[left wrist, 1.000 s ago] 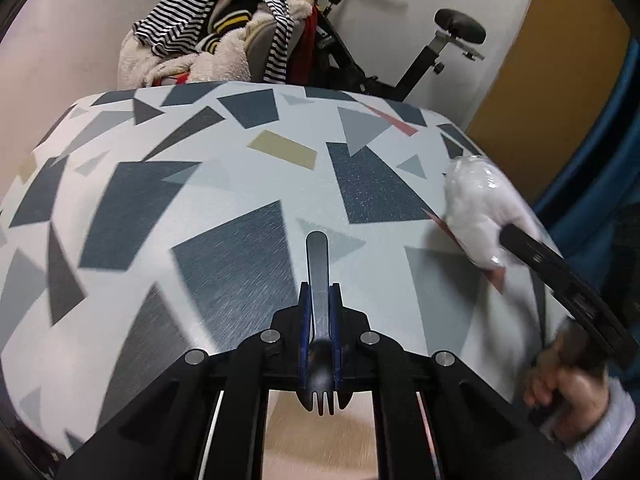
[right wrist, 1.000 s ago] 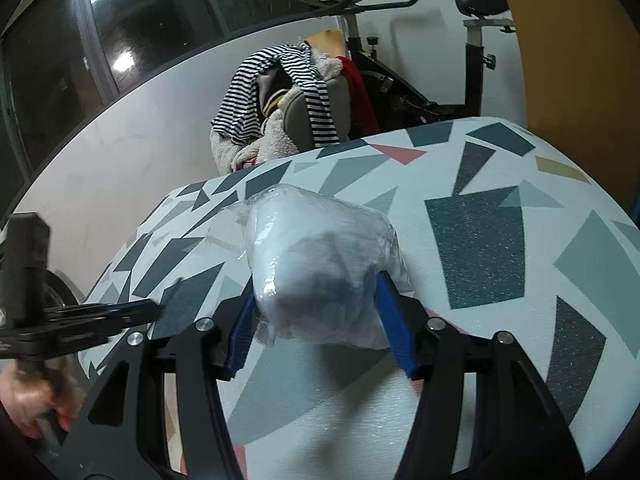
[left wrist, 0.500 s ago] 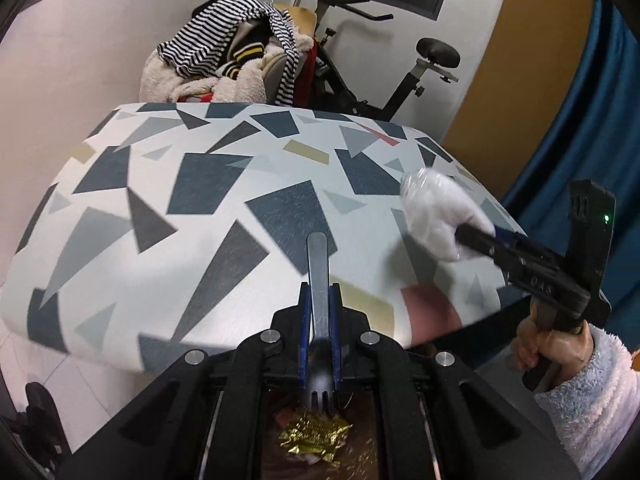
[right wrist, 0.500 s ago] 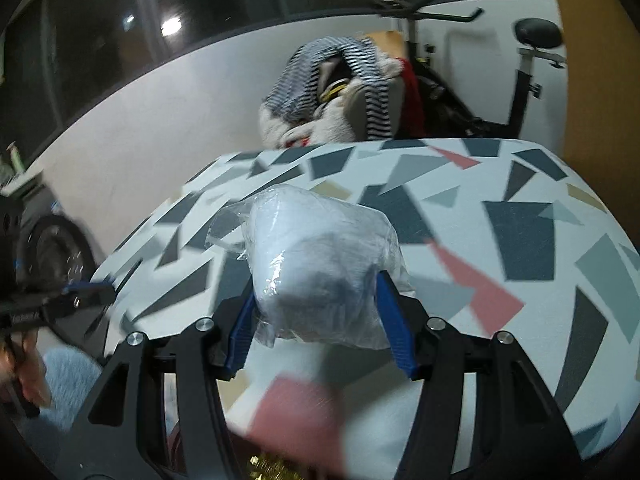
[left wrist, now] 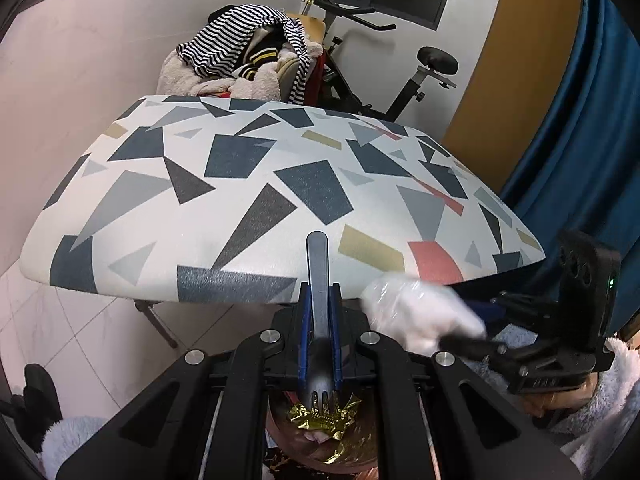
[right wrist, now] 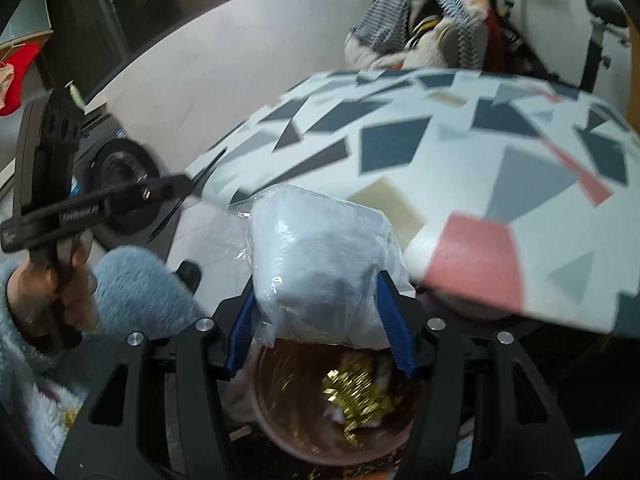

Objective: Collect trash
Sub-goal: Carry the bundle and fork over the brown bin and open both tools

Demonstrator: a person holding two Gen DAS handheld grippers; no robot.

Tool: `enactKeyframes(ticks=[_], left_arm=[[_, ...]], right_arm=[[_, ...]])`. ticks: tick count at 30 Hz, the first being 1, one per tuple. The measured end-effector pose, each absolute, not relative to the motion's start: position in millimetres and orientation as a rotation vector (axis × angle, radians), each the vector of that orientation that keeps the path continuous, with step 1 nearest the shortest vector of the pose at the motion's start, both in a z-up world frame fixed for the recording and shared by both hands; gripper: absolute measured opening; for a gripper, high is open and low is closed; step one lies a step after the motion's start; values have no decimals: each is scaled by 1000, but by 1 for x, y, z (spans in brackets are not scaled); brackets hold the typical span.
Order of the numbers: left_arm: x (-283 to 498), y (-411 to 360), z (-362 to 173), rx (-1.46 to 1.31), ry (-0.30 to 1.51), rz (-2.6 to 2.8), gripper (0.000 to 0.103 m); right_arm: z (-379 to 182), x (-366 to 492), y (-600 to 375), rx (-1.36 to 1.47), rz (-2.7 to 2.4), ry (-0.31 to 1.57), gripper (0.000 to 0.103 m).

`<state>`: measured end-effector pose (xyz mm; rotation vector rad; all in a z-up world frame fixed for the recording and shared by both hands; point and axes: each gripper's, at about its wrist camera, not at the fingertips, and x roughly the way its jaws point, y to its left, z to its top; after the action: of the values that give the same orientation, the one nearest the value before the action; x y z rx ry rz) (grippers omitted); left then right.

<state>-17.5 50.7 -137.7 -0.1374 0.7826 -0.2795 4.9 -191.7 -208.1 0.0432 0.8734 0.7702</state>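
Observation:
My left gripper is shut on a black plastic fork, its handle pointing forward and its tines hanging over the brown bin. My right gripper is shut on a crumpled white wad in clear plastic wrap, held just above the brown bin. Gold foil lies inside the bin. In the left wrist view the same wad shows to the right of the fork, off the table's front edge.
A table with a geometric patterned cloth stands beyond the bin. A chair piled with striped clothes and an exercise bike are behind it. A blue curtain hangs at the right. A fluffy sleeve covers the arm holding the left gripper.
Both grippers pulled back from above the table to beyond its front edge. The bin with gold foil has come into view under them. Fork and wad stayed gripped.

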Motion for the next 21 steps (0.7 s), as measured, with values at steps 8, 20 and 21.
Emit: enactKeyframes(ticks=[8, 20, 21], left_arm=[[-23, 50, -150, -135, 783, -287, 9], [-24, 40, -176, -110, 816, -312, 9], [-24, 40, -176, -112, 816, -312, 9]], right_arm=[[-257, 3, -157, -17, 776, 1048, 58], [-311, 24, -144, -39, 554, 1245, 63], [-311, 23, -144, -34, 551, 1250, 65]])
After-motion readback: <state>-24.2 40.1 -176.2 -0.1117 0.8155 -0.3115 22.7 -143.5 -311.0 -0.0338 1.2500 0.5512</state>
